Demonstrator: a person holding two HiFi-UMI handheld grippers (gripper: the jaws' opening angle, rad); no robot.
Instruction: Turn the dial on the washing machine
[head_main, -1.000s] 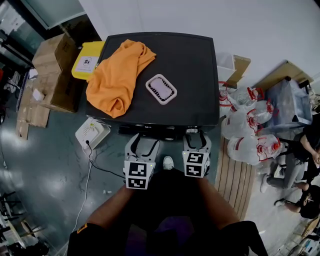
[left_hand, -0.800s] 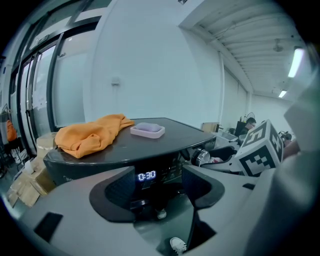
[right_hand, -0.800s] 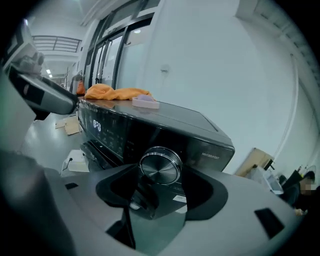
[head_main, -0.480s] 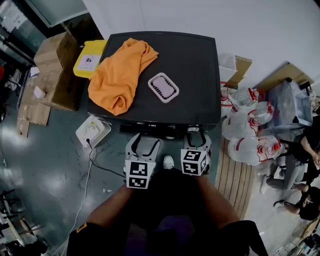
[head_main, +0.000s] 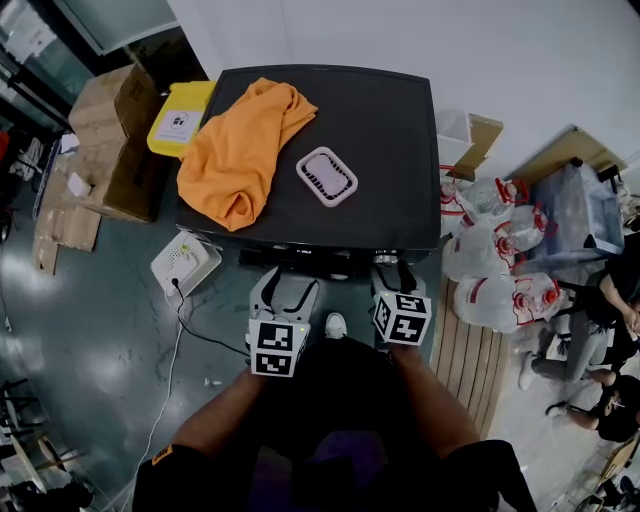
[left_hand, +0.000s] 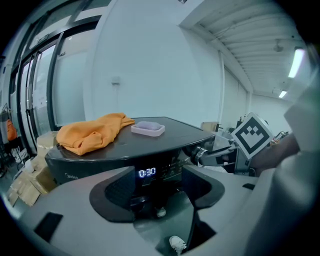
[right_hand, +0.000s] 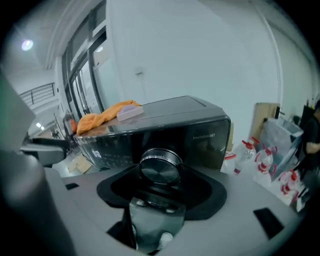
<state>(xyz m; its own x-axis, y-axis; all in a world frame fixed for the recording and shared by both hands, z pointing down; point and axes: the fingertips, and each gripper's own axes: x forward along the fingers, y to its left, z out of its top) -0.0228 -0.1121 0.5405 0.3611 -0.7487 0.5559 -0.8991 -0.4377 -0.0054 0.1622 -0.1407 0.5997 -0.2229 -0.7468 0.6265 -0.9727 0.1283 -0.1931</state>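
The black washing machine (head_main: 380, 130) stands in front of me, its control panel facing me with a lit display (left_hand: 147, 173). Its round chrome dial (right_hand: 159, 167) sits at the panel's right end, and my right gripper (right_hand: 160, 172) is shut on it, one pad on each side. From above, the right gripper (head_main: 390, 270) reaches under the machine's front edge with its marker cube tilted. My left gripper (left_hand: 159, 182) stands open in front of the display, holding nothing. It hangs level with the right gripper, to its left (head_main: 285, 285). The left gripper view shows the dial (left_hand: 201, 154) off to the right.
An orange cloth (head_main: 240, 150) and a pink soap dish (head_main: 326, 176) lie on the machine's top. Cardboard boxes (head_main: 110, 140) and a yellow box (head_main: 178, 118) stand at the left, a white device (head_main: 185, 265) with a cable on the floor. Water bottles (head_main: 490, 250) and seated people (head_main: 600, 300) are at the right.
The right gripper has rolled about its own axis with the dial between its jaws; its marker cube now sits tilted. The left gripper has kept still.
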